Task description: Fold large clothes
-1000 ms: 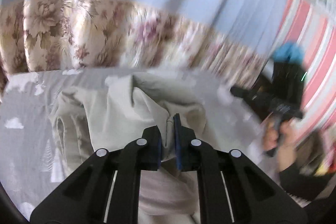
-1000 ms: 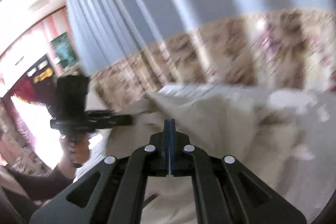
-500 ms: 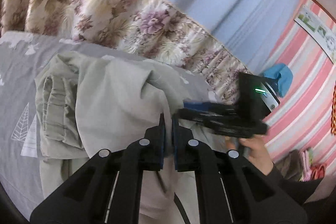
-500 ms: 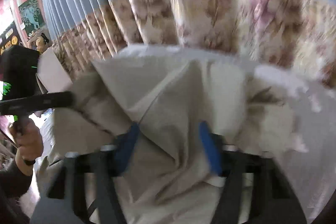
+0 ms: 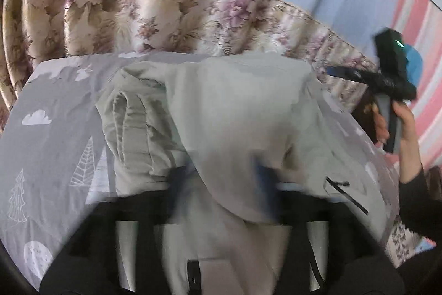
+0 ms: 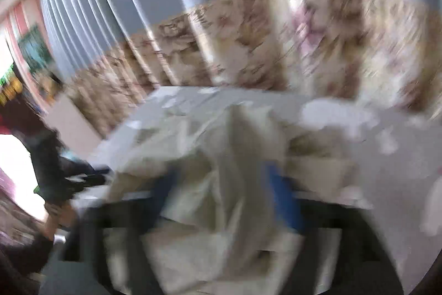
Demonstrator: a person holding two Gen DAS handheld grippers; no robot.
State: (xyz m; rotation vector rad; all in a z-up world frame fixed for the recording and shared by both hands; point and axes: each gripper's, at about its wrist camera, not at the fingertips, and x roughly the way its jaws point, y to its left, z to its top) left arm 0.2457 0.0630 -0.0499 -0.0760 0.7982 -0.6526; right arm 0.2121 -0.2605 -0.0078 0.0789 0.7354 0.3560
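Garment [image 5: 237, 112], pale grey-green, large, lies bunched on the bed [image 5: 55, 107], folded over itself with a ribbed cuff or hem on its left side and a dark zipper [image 5: 346, 194] near its right edge. Left claw [image 5: 221, 184] has just been opening: jaws now stand wide, a fold of the cloth draped between and over them, pads not pressing on it. Right claw [image 6: 223, 195] likewise just been opening, jaws wide, blue pads either side of a loose ridge of the garment [image 6: 229, 156], no grip; that view is heavily motion-blurred. From the left wrist view the right claw [image 5: 339, 72] shows off the bed's right side, held in a hand [image 5: 400, 123] with a dark sleeve. Bed sheet is grey with white clouds and trees. Behind the bed a curtain [image 5: 165, 10], blue above, floral band below. Pink striped wall [image 5: 422, 26] at far right.
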